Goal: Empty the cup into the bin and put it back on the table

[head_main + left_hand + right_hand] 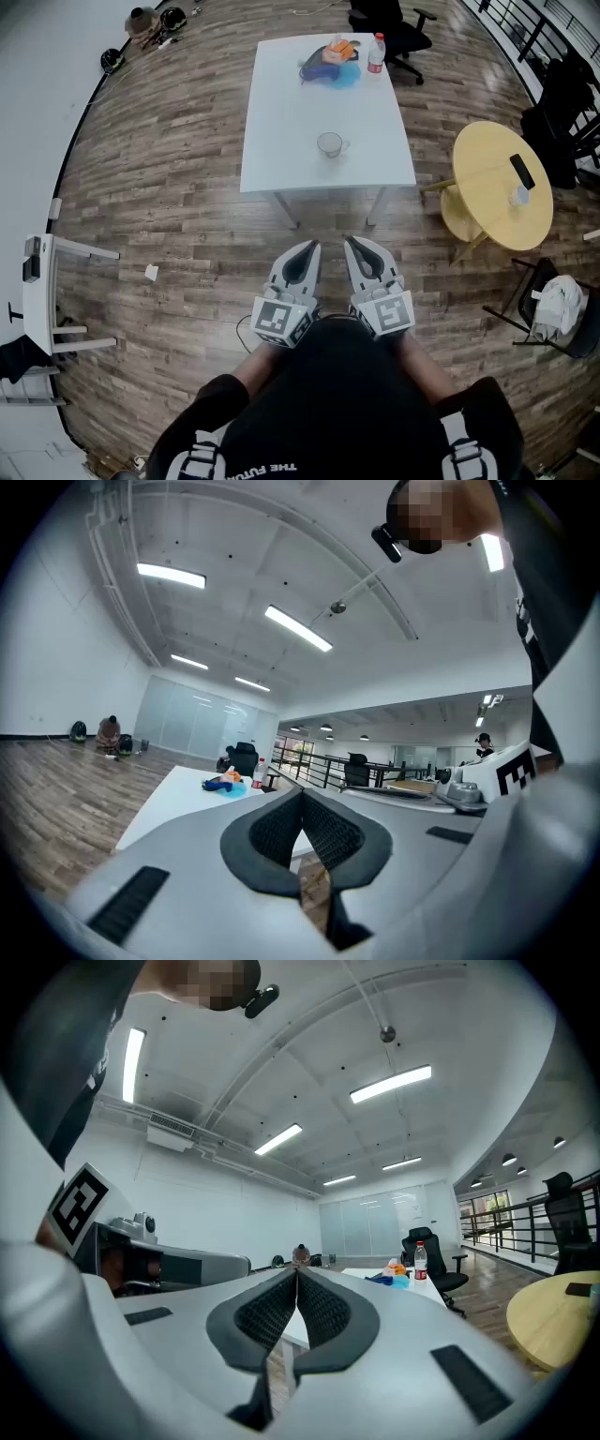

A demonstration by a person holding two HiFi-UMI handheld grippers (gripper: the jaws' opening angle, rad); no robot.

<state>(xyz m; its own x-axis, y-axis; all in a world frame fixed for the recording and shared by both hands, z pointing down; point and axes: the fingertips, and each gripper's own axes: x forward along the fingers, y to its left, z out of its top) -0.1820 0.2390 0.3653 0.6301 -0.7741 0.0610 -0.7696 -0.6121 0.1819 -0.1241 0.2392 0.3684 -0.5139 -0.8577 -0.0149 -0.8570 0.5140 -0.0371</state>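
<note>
On the white table [281, 141]: one cup [330, 144]; one bottle [376, 53].

**Cup upright on the white table**

The cup [330, 144] is a small, clear one with a handle on its right side. It stands upright on the rectangular white table [300, 103], toward the near end and roughly mid-width. What it holds cannot be told.

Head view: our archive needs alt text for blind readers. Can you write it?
A person holds the left hand-held gripper and the right hand-held gripper, both shut, side by side before a white table with a cup on it. A bottle stands at its far end.
</note>
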